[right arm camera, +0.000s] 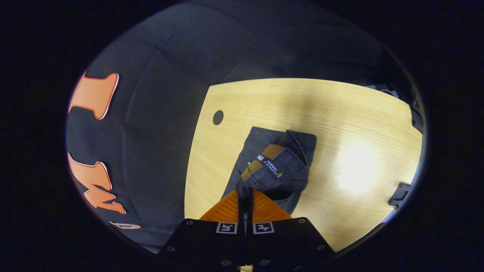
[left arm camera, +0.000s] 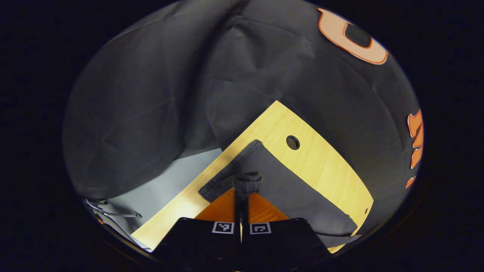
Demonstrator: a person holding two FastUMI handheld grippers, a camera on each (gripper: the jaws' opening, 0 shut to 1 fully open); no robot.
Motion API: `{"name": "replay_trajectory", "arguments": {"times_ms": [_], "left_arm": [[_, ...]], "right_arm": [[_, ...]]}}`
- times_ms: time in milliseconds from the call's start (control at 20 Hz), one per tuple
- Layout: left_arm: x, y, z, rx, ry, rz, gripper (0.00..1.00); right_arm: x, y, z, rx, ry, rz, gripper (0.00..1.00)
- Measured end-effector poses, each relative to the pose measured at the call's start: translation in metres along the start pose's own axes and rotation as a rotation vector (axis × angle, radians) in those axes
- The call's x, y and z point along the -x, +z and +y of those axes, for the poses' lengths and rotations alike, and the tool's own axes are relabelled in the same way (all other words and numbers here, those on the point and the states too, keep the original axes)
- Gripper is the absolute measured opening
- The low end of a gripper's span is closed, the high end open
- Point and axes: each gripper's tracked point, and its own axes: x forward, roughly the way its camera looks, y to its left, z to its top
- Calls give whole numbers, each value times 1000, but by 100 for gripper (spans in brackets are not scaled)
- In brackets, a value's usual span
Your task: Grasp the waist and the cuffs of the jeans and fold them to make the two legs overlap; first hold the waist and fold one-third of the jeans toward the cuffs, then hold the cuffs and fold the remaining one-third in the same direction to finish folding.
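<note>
The jeans [right arm camera: 270, 166], soft and heavy on the desk [right arm camera: 340, 113], are pinched by both hand-held grippers, left [left arm camera: 245, 181] at a cuff; right [right arm camera: 245, 190] at the waistband.

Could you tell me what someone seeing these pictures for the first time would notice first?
Probably the dark jeans lying on the pale wooden table, with the waist and its tan patch facing up in the right gripper view. Next, each gripper pinching the cloth: the left gripper holds a bunched bit of a leg's edge, and the right gripper is closed on the fabric near the waist. A round hole in the table sits beside the jeans.
</note>
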Motion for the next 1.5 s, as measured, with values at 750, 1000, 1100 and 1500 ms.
{"name": "replay_trajectory", "arguments": {"times_ms": [750, 1000, 1100, 1500], "left_arm": [[-48, 40, 18, 293, 31, 128, 1], [-70, 36, 18, 303, 52, 133, 5], [-60, 39, 12, 292, 28, 125, 20], [-19, 87, -40, 111, -59, -84, 73]], "right_arm": [[-102, 15, 12, -40, -102, 148, 1], [-114, 16, 24, -62, -123, 174, 2], [-107, 17, 31, -36, -101, 174, 3], [-57, 53, 79, -9, 109, 40, 13]]}}
